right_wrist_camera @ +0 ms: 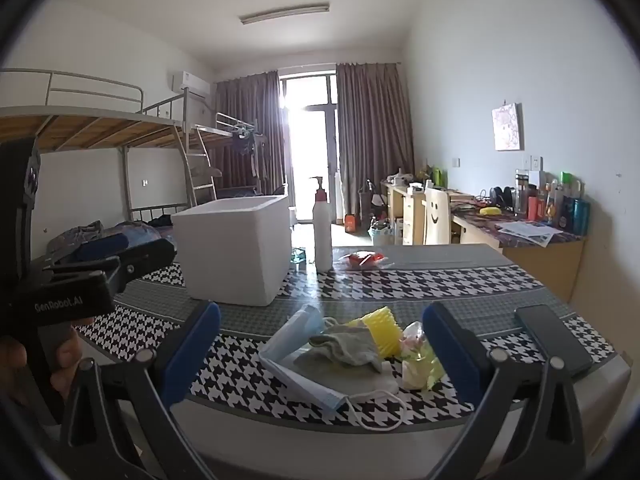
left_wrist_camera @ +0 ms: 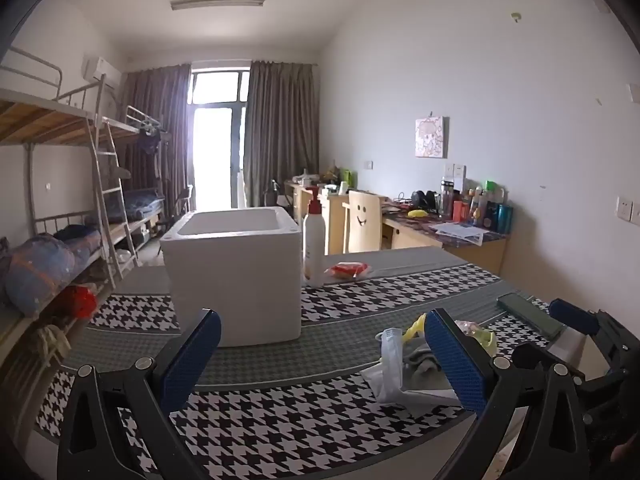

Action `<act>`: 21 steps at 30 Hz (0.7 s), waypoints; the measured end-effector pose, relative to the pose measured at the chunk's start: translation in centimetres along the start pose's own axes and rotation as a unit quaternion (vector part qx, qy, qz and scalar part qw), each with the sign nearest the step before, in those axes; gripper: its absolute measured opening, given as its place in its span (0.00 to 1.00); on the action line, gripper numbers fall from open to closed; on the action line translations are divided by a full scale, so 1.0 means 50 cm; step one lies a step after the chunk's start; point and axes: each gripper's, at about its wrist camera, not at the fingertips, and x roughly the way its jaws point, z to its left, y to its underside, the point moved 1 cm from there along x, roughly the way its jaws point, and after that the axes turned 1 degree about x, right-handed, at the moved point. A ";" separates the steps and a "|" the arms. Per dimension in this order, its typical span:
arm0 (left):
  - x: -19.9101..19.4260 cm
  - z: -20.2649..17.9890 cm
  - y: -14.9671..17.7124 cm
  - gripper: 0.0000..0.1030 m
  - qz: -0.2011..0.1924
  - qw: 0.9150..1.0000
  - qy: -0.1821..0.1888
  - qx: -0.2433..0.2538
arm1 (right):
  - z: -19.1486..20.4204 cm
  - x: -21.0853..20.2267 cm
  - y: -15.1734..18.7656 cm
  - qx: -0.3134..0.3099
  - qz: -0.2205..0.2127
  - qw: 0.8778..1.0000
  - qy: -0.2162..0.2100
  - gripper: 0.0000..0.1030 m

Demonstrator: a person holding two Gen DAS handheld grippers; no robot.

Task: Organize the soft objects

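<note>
Seen from the right wrist view: right gripper [right_wrist_camera: 320,340] wide open, nothing held, blue pads at the lower left and lower right of the frame. Between them, low in the middle, a small heap of soft things on the houndstooth tablecloth [right_wrist_camera: 400,276]: blue face mask [right_wrist_camera: 292,344] at the left of the heap with its ear loop toward the bottom edge, grey cloth [right_wrist_camera: 352,346] lying on the mask, yellow sponge [right_wrist_camera: 384,322] just behind the cloth, crumpled clear plastic bag [right_wrist_camera: 420,354] at the right. No pad touching any of them. White foam box [right_wrist_camera: 236,252] with its top open in the middle left, well behind the heap. Pump bottle [right_wrist_camera: 322,232] upright just right of the box, red packet [right_wrist_camera: 362,259] beside it. Dark phone [right_wrist_camera: 554,338] at the right edge of the table.

Seen from the left wrist view: left gripper [left_wrist_camera: 320,344] also fully open and empty, directed at the foam box in the centre, the heap partly hidden behind its right pad.
</note>
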 end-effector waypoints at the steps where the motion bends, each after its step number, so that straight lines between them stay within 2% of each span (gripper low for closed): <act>1: 0.004 -0.004 -0.001 0.99 0.002 1.000 -0.001 -0.001 | -0.003 0.000 0.000 0.002 0.001 1.000 0.000 0.99; 2: -0.005 0.010 0.002 0.99 -0.009 1.000 0.002 -0.010 | -0.007 0.000 0.000 0.005 0.002 1.000 0.001 0.99; 3: -0.002 0.011 0.003 0.99 -0.006 1.000 0.004 -0.011 | 0.005 -0.007 0.000 -0.012 -0.004 1.000 0.004 0.99; 10: -0.011 0.014 0.007 0.99 -0.003 1.000 0.010 -0.012 | 0.024 -0.002 -0.007 -0.010 0.000 1.000 0.002 0.99; 21: -0.015 0.008 0.005 0.99 0.000 1.000 0.017 -0.019 | 0.002 -0.005 -0.001 -0.002 -0.002 1.000 0.007 0.99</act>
